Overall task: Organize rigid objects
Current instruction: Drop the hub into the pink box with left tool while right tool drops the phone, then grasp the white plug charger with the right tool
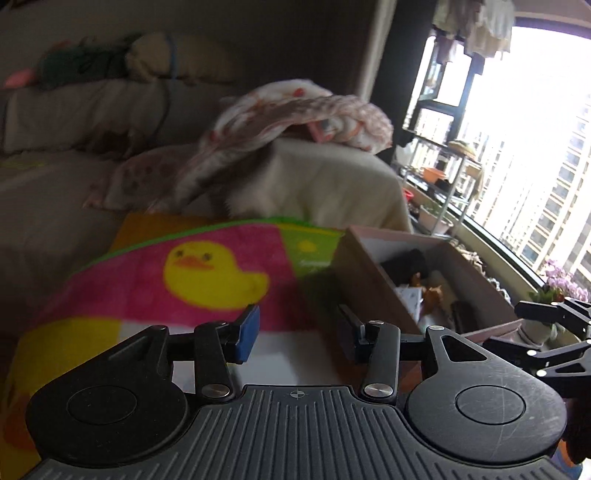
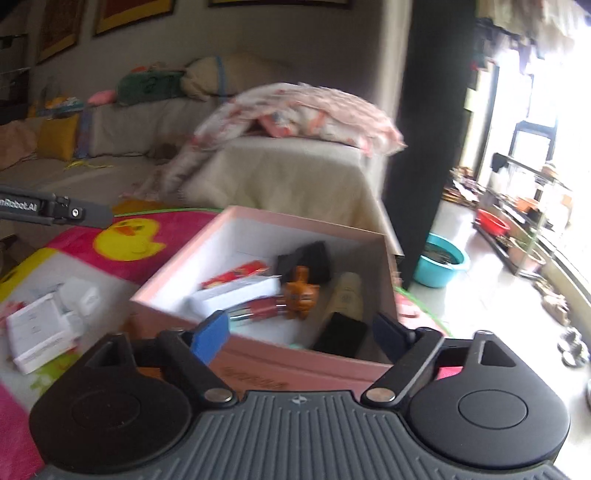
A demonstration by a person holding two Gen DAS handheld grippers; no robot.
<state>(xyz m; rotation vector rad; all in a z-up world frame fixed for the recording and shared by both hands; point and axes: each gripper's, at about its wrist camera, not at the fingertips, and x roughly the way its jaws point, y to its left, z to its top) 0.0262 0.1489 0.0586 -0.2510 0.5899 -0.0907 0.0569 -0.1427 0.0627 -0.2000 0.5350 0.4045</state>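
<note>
Currently both grippers are hovering empty over the duck towel, jaws spread wide.

Left gripper (image 1: 295,332) is hanging released above the pink-and-yellow duck towel (image 1: 207,273), holding nothing; right gripper (image 2: 299,332) is gaping over the near wall of the pink box (image 2: 295,362), nothing between its blue pads. Inside the box an orange toy figure (image 2: 299,290), a cream bottle (image 2: 345,295), a black item (image 2: 310,258) and a white carton (image 2: 236,295) are lying together. White packages (image 2: 40,328) are sitting on the towel, left of the box, apart from it.

A home living room — draped sofa (image 2: 288,173), cushions, framed pictures (image 2: 133,13), balcony plants (image 1: 561,284).
</note>
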